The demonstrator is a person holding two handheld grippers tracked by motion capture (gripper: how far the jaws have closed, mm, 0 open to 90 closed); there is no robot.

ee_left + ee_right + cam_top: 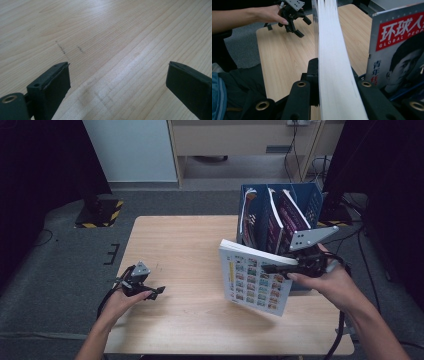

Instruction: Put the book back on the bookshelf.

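Right tongs clamping white picture book, blue magazine rack just behind, left tongs wide over pale wood counter, grey carpet around.

An office-like recording room: wooden table, grey carpet, blue magazine file, trailing floor cables.

Left gripper rests agape; right gripper clamped (raised higher).
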